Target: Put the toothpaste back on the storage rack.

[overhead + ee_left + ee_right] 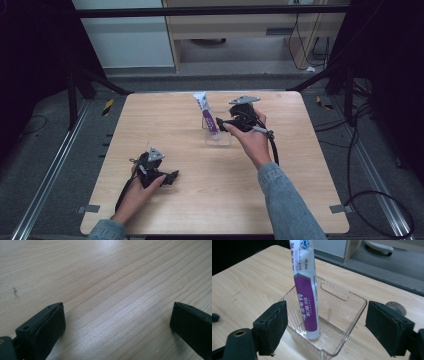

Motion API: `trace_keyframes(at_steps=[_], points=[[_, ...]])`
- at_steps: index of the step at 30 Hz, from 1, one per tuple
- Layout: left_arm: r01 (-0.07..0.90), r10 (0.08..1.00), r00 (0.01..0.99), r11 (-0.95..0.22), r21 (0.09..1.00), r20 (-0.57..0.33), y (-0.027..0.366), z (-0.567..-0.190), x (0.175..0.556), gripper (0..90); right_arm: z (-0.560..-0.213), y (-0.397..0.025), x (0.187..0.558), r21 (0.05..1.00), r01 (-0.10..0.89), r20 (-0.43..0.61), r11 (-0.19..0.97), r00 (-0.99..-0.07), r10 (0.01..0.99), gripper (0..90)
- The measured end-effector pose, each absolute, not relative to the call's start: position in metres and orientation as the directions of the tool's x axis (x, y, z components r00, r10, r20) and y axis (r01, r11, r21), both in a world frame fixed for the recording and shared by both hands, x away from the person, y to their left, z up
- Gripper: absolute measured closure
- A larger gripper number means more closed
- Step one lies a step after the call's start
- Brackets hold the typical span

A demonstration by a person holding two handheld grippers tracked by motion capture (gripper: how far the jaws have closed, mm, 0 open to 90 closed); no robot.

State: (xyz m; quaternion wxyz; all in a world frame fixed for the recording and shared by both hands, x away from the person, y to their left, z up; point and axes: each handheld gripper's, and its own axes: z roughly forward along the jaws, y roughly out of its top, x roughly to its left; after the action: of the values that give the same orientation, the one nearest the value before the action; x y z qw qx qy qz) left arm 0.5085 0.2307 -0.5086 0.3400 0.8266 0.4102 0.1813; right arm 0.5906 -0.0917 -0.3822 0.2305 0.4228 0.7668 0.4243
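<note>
The table (165,125) is light wood with thin grain lines, and it has a small dark mark on it in the left gripper view. Around it the floor is grey, with black cables (360,150) on the right and a pale cabinet (240,30) at the back. A clear plastic box (342,315) stands on the far middle of the table. A white and purple tube (307,297) stands inside it, cap down, leaning on the box's wall with its top sticking out high. The right gripper (221,125) is just beside the box, and its jaws are wide apart with the box between them, holding nothing. The left gripper (173,175) rests low over the near left part of the table, well apart from the box, jaws wide apart too, with bare wood between them.
</note>
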Motion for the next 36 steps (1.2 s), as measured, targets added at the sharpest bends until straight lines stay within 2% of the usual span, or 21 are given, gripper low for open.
trace_keyframes(at_steps=[10, 36], points=[[0.555, 0.801, 0.598, -0.433, 0.711, 0.021, 0.231, -0.509, 0.508, 0.0, -0.375, -0.113, 0.579, 0.840, 0.451, 0.006, 0.300, -0.561, 0.828, 13.5], [0.555, 0.803, 0.596, -0.431, 0.711, 0.021, 0.231, -0.509, 0.508, 0.0, -0.387, -0.163, 0.548, 0.840, 0.472, 0.010, 0.268, -0.507, 0.862, 10.7]])
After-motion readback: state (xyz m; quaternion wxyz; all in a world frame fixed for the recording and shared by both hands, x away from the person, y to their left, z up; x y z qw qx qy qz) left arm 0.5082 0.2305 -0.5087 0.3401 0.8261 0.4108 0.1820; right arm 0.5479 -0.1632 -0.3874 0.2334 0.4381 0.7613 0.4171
